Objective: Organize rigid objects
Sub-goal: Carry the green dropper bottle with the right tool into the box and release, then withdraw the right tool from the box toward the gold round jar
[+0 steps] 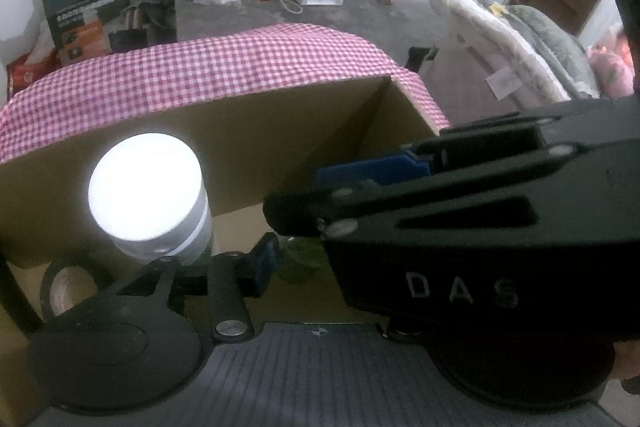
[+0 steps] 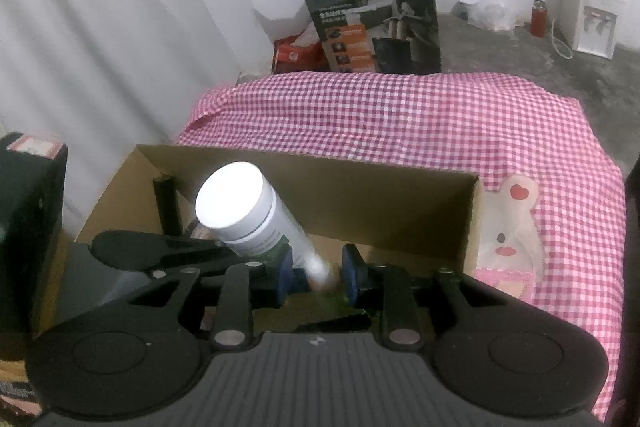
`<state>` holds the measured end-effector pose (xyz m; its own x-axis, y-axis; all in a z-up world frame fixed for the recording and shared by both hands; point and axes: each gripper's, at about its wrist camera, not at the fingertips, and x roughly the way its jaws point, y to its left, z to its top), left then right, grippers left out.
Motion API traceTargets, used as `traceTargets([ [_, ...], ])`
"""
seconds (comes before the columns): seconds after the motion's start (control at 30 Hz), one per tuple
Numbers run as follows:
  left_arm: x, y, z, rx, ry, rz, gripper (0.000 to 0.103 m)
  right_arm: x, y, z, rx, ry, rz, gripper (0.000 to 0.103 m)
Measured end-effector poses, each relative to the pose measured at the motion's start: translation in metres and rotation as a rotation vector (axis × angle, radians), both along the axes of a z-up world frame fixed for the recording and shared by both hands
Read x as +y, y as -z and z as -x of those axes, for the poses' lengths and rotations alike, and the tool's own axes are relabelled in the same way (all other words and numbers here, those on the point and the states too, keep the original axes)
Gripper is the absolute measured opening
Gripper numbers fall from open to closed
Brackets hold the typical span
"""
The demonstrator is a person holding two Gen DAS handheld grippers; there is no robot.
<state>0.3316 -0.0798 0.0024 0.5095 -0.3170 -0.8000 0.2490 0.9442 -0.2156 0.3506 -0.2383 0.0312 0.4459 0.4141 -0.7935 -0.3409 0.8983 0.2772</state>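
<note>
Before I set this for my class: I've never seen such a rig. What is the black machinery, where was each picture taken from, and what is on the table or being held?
There is no robot. A person holds a two-fingered claw in each hand, and a camera on each looks along its fingers. One picture is from the left claw, the other from the right claw. A cardboard box sits on a pink checked cloth. A white-capped bottle leans between the right claw's blue pads; whether they press on it is unclear. A tape roll lies in the box.
</note>
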Motion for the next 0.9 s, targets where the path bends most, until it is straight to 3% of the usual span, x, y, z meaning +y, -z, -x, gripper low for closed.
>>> traceTargets([
  [0.13,-0.004,-0.005,0.004,-0.021,0.014,-0.006,0.059,-0.003,-0.005,0.002,-0.016,0.021,0.002,0.044],
  [0.4,-0.007,-0.027,0.024,-0.106,0.023,-0.033,0.081,-0.015,-0.029,0.013,-0.079,0.058,-0.033,0.045],
  [0.53,-0.004,-0.051,0.051,-0.199,0.038,-0.039,0.096,-0.018,-0.055,0.036,-0.153,0.065,-0.052,0.064],
  [0.77,0.012,-0.090,0.111,-0.345,0.029,0.012,0.102,-0.031,-0.108,0.104,-0.314,0.100,-0.146,0.101],
  [0.9,0.019,-0.104,0.147,-0.401,0.022,0.017,0.103,-0.033,-0.136,0.148,-0.430,0.112,-0.153,0.103],
])
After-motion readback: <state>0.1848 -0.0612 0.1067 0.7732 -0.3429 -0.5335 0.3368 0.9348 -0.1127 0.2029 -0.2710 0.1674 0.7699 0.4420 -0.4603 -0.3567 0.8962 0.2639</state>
